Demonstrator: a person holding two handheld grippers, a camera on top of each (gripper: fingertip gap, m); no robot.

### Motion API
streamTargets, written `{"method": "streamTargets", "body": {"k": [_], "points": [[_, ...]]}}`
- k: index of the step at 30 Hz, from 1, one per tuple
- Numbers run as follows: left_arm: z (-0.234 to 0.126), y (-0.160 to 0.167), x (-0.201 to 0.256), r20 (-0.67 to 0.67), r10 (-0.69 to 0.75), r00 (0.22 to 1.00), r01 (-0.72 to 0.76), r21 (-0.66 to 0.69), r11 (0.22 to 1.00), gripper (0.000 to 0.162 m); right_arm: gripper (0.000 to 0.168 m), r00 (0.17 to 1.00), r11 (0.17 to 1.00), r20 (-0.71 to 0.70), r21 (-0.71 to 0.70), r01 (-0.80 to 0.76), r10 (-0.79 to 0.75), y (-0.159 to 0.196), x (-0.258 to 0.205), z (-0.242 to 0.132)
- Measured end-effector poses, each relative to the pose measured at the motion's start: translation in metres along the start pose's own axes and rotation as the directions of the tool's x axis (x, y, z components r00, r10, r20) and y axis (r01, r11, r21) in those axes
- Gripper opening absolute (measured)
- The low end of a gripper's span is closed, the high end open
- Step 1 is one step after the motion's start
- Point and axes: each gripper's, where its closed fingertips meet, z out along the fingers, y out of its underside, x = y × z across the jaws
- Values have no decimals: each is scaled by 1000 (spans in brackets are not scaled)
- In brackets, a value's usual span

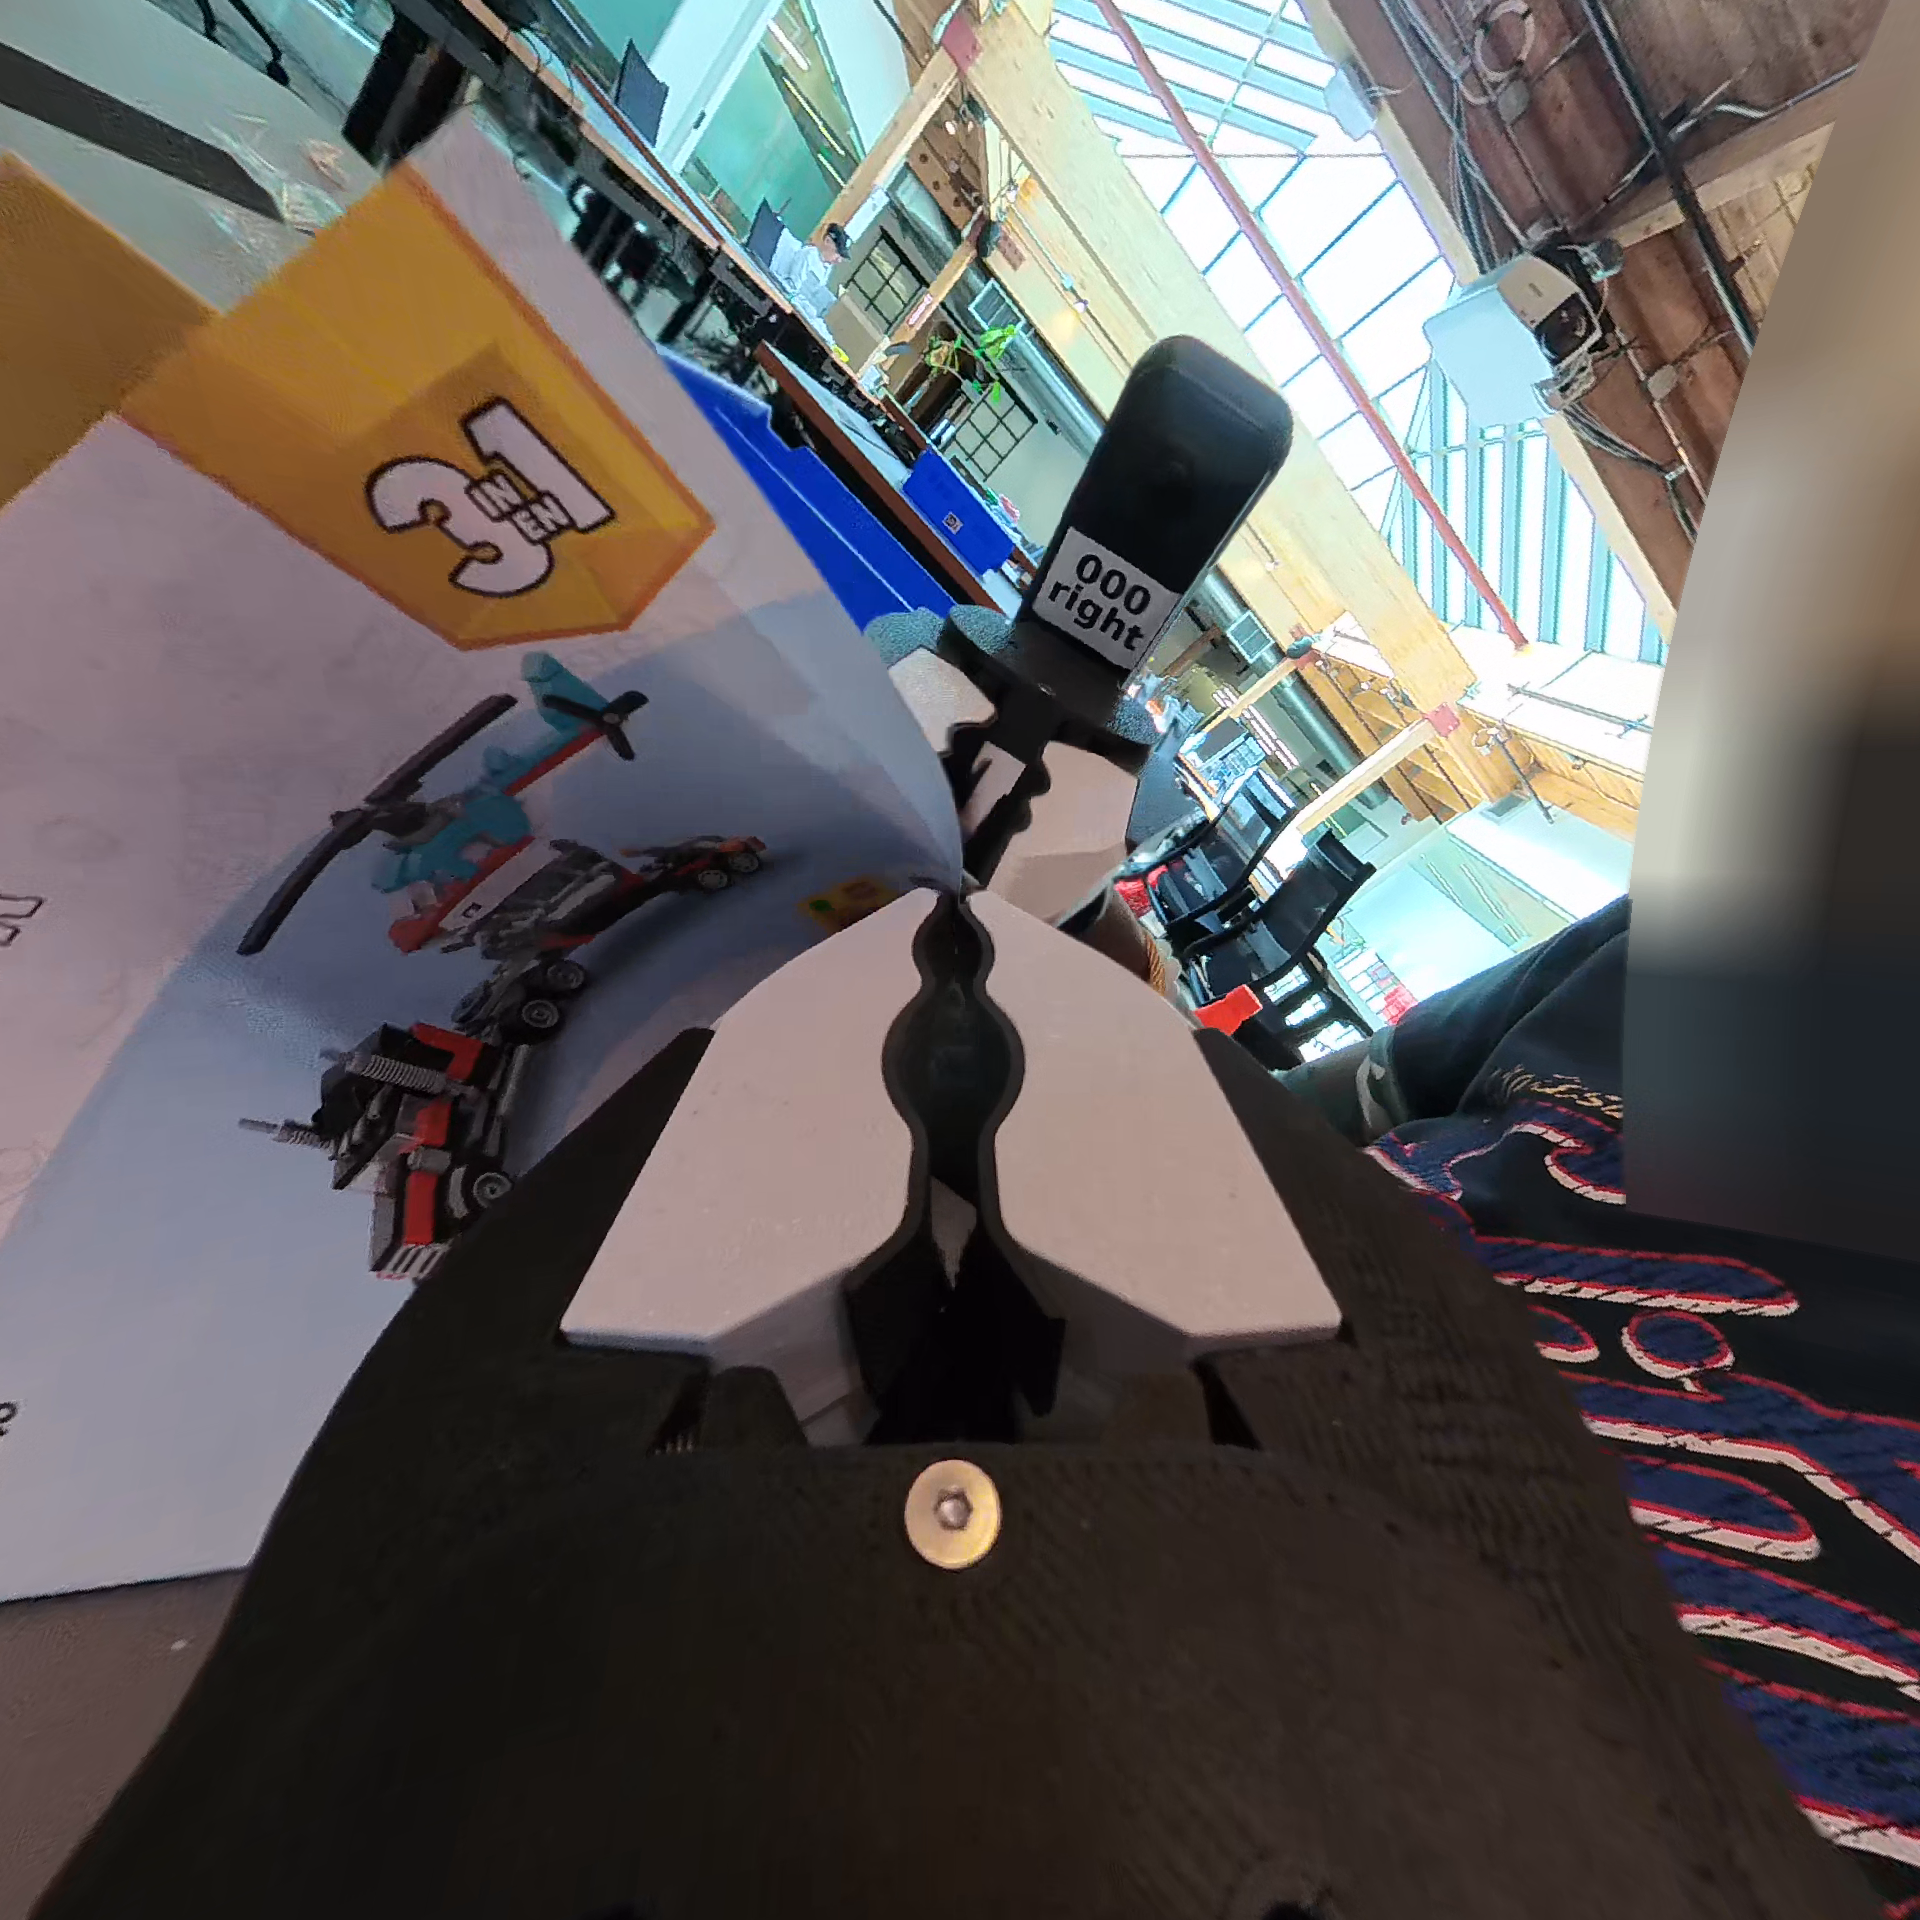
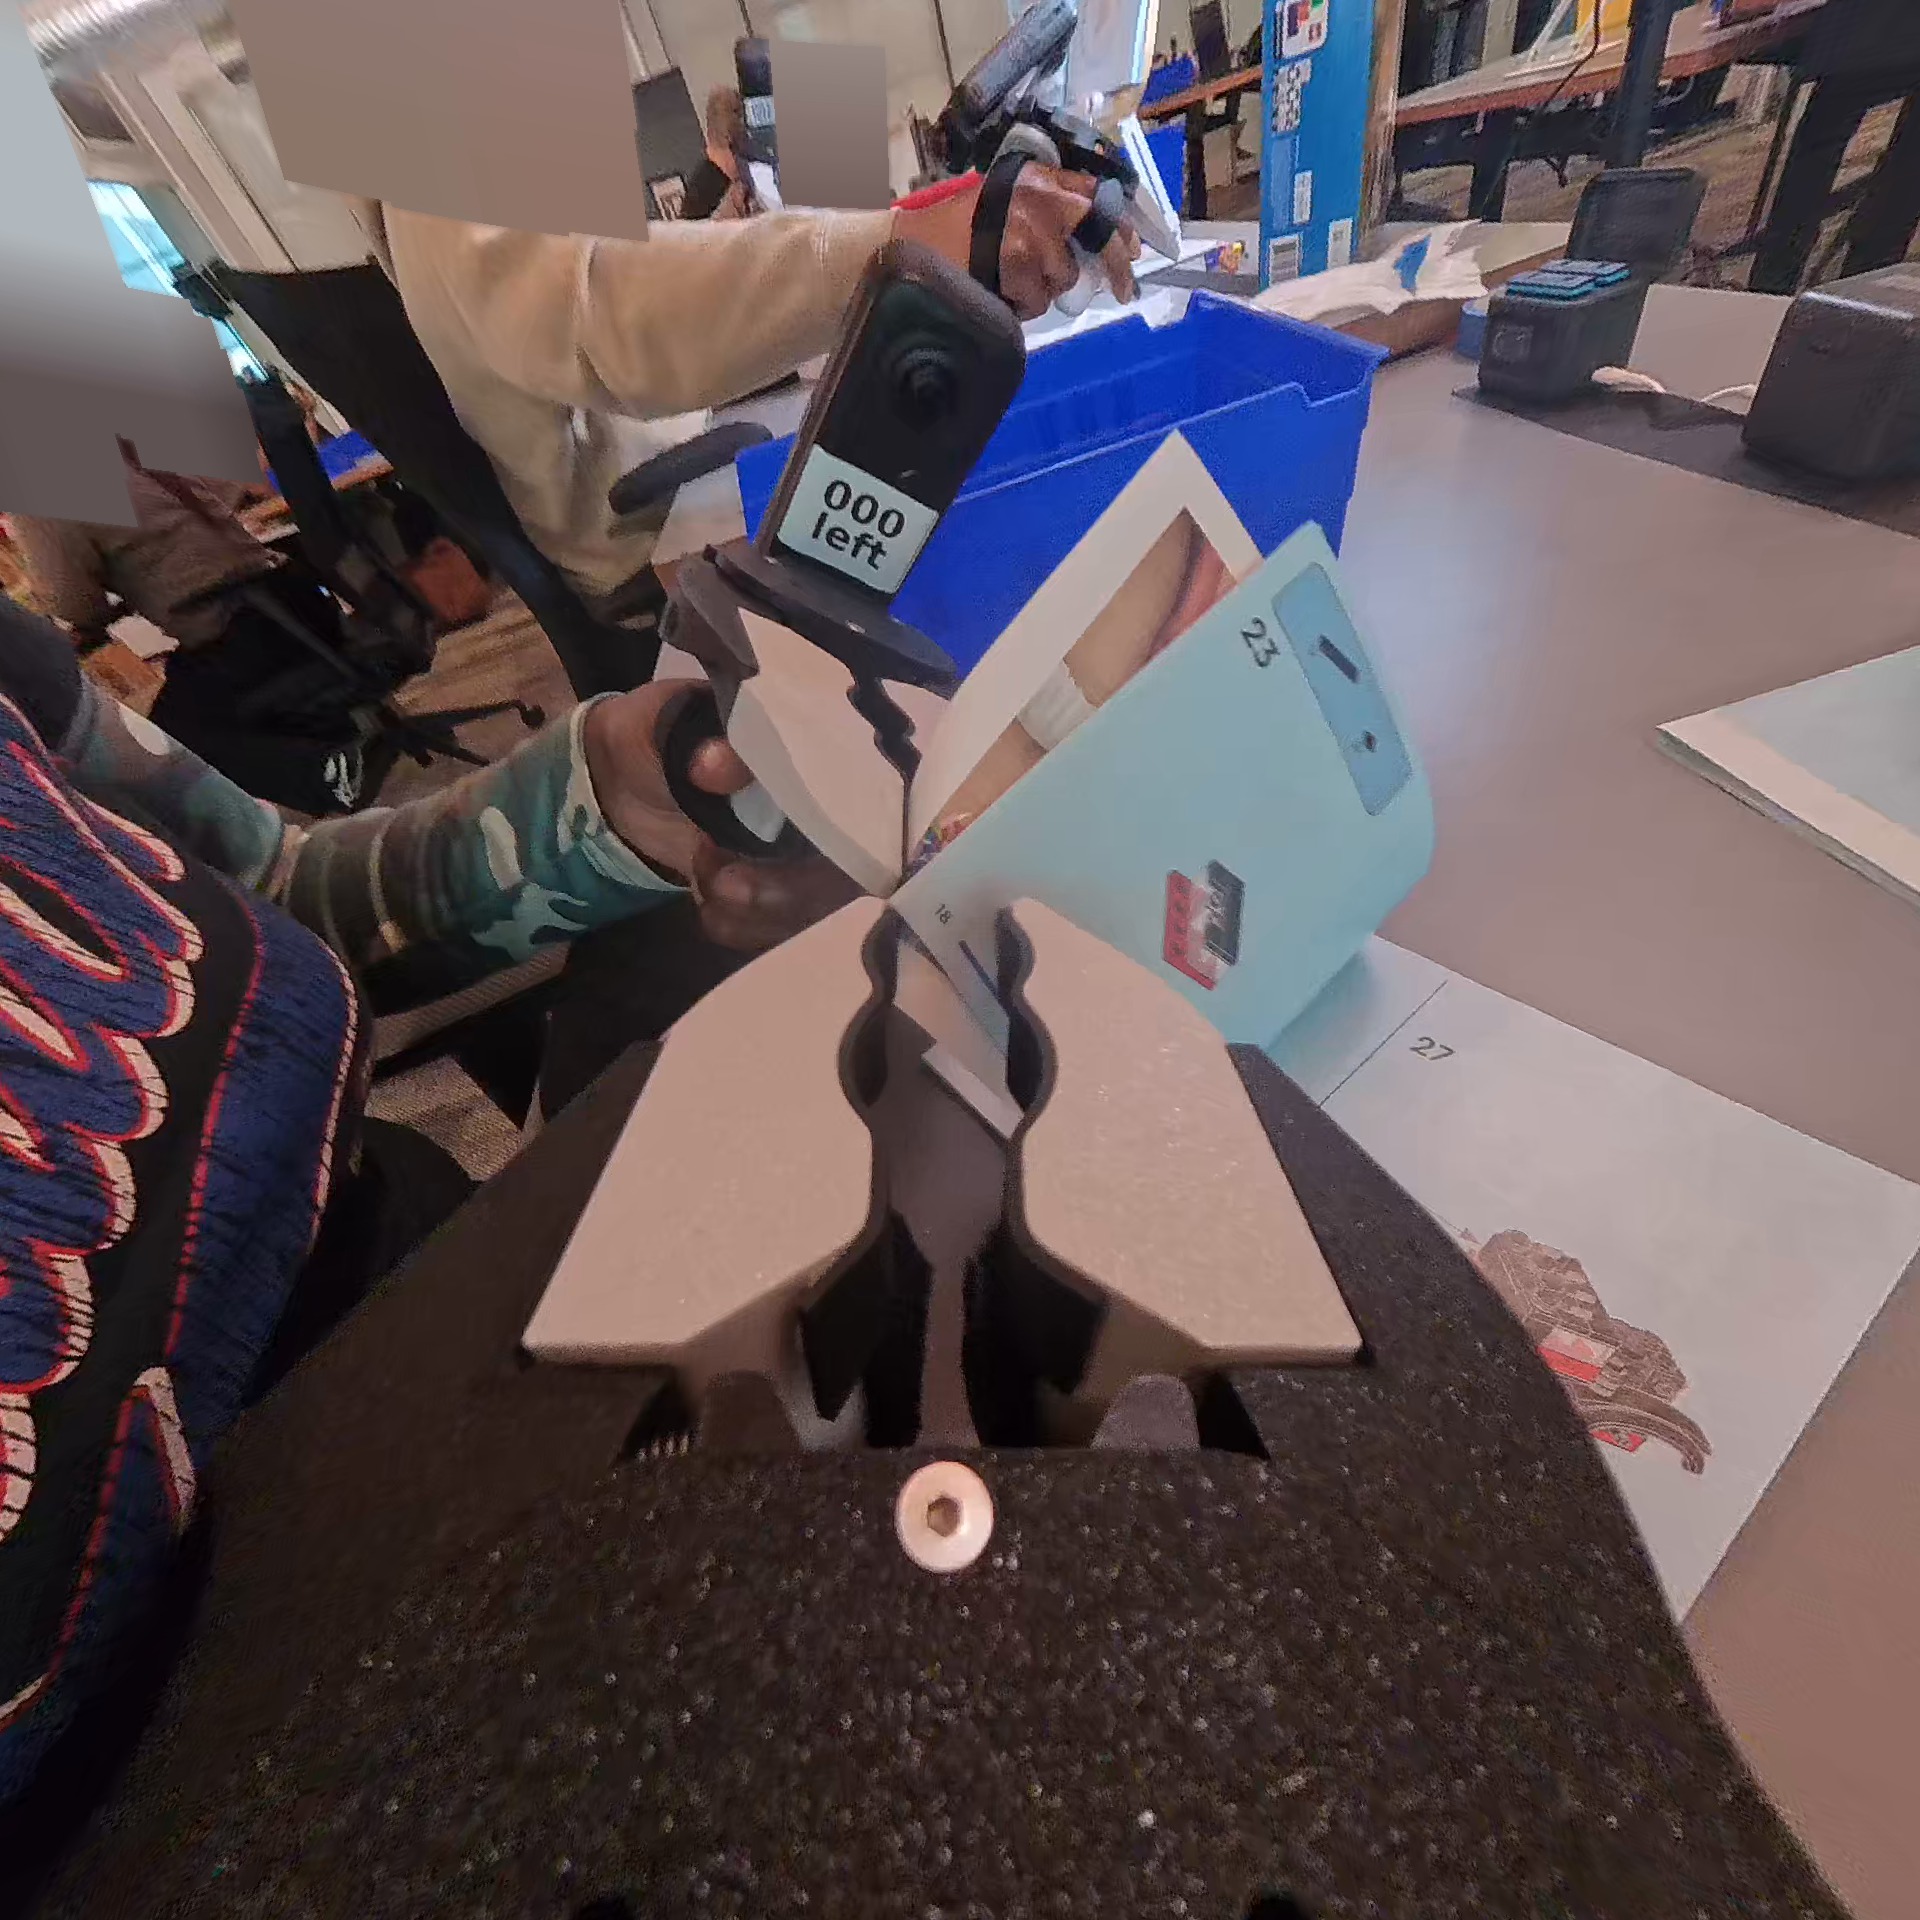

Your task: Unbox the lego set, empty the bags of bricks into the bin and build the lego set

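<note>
The instruction booklet (image 1: 312, 831) is held up off the table, its cover showing a yellow badge and pictures of a helicopter and trucks. My left gripper (image 1: 951, 904) is shut on the cover's edge; it also shows in the right wrist view (image 2: 896, 831). My right gripper (image 2: 945, 925) faces it tip to tip, jaws a little apart, with the edges of light blue inner pages (image 2: 1195, 810) lying between them. It also shows in the left wrist view (image 1: 992, 831). The blue bin (image 2: 1143, 416) stands behind the booklet.
An open printed page (image 2: 1610, 1195) lies flat on the grey table (image 2: 1558, 623) under my right gripper. Another sheet (image 2: 1808, 758) lies at the right edge. A tall blue box (image 2: 1304, 135) and black cases (image 2: 1558, 322) stand at the back. Another person's hand (image 2: 1039, 229) works behind the bin.
</note>
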Motion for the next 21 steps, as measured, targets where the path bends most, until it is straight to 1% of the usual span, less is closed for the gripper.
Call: {"method": "streamTargets", "body": {"k": [1, 2, 4, 6, 8, 11, 13, 17, 19, 21], "points": [[-1, 0, -2, 8, -1, 1000, 1, 0, 1000, 0, 13, 1000, 1000, -1, 13, -11, 11, -1, 1, -1], [-2, 1, -2, 4, -3, 1000, 3, -1, 1000, 0, 4, 999, 999, -23, 26, -23, 23, -3, 4, -3], [-3, 3, 3, -26, -15, 1000, 14, -5, 1000, 0, 3, 995, 999, -92, 28, -28, 30, -2, 16, -7], [-4, 3, 0, -3, -12, 1000, 12, -2, 1000, 0, 4, 994, 1000, -110, 17, -16, 17, -1, 17, -10], [-5, 2, -2, 7, -16, 1000, 16, 12, 1000, 0, 13, 994, 999, -106, 5, 40, -40, -3, 12, -10], [-6, -1, -1, -15, -40, 999, 40, 38, 998, 0, 34, 984, 990, -103, -33, 140, -142, -2, 2, -7], [-6, -1, -3, -12, -41, 999, 41, 40, 998, 0, 39, 973, 979, -113, -65, 193, -199, 0, -2, -4], [-5, -2, -2, -21, -40, 999, 41, 38, 998, 0, 36, 947, 956, -145, -96, 276, -287, -3, -3, 3], [-6, -3, -1, -19, -38, 999, 38, 37, 999, 0, 37, 944, 950, -126, -108, 292, -304, -2, -4, 4], [-9, -4, 1, -8, -40, 999, 40, 34, 999, 0, 42, 944, 944, -87, -122, 307, -318, 0, -6, 2]]}}
